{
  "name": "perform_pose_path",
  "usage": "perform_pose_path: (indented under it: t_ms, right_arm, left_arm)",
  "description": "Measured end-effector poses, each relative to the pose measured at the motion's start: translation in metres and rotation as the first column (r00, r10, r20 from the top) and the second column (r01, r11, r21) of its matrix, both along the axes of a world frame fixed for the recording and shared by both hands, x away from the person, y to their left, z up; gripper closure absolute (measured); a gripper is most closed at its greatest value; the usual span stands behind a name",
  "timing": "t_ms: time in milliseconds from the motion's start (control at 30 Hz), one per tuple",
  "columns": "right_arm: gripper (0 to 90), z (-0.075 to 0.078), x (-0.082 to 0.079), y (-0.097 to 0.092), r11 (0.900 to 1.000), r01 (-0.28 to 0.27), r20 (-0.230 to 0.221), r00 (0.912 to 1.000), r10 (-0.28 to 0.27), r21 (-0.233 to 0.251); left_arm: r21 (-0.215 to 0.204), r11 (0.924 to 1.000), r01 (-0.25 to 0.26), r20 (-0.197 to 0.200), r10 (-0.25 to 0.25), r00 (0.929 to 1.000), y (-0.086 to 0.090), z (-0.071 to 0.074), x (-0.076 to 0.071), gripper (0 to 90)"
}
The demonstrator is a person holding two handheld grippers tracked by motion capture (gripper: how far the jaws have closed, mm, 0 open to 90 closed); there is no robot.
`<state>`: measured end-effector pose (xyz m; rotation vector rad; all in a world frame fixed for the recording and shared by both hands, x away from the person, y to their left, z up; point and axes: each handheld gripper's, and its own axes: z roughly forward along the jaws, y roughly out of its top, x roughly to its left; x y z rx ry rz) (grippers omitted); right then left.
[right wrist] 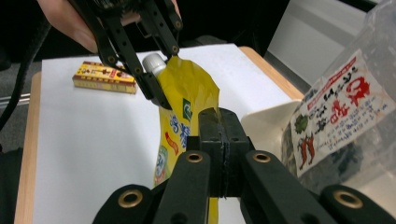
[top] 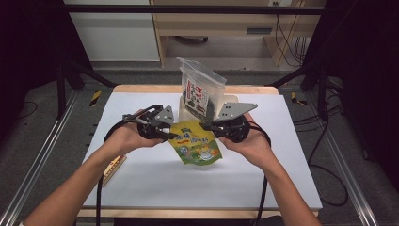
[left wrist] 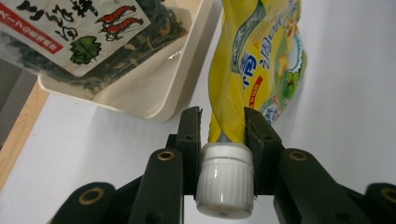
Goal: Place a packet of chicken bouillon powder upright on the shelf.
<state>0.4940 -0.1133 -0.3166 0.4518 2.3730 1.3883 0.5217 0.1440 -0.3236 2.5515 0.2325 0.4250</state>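
A yellow and green spout pouch (top: 197, 145) hangs above the white table top (top: 155, 183) between my two grippers. My left gripper (left wrist: 222, 125) is shut on the pouch's neck, just under its white ribbed screw cap (left wrist: 225, 179). The pouch (left wrist: 261, 56) stretches away beyond the jaws. My right gripper (right wrist: 219, 122) is shut on the thin upper edge of the pouch (right wrist: 187, 100), its jaws pressed flat together. In the right gripper view the left gripper (right wrist: 152, 81) grips beside the cap (right wrist: 154, 63). In the high view the left gripper (top: 170, 136) and right gripper (top: 207, 126) face each other.
A clear bag of dark dried seaweed (top: 200, 89) stands in a shallow white tray (left wrist: 159, 95) at the table's far middle, just behind the pouch. A small yellow box (right wrist: 103, 77) lies near the table's left edge. Black frame rails run along both sides.
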Motion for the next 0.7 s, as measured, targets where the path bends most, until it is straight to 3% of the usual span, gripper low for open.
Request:
perform_pose_path:
  t_ms: [367,533,700]
  right_arm:
    - [79.8,-0.002,0.001,-0.004,0.9945,-0.005,-0.045,0.9990,0.001,-0.105]
    - [73.8,-0.005,0.000,-0.003,0.9877,-0.015,-0.035,0.9993,0.010,-0.156]
    - [65.5,-0.005,0.000,0.000,0.9746,-0.021,-0.013,0.9997,0.018,-0.223]
  left_arm:
    - [0.036,0.9986,0.039,0.020,-0.039,0.9990,-0.011,0.007,-0.003,70.0]
    - [0.044,0.9978,0.049,0.022,-0.050,0.9985,-0.016,0.008,-0.005,70.0]
    - [0.049,0.9970,0.060,0.031,-0.062,0.9976,-0.020,0.008,-0.006,70.0]
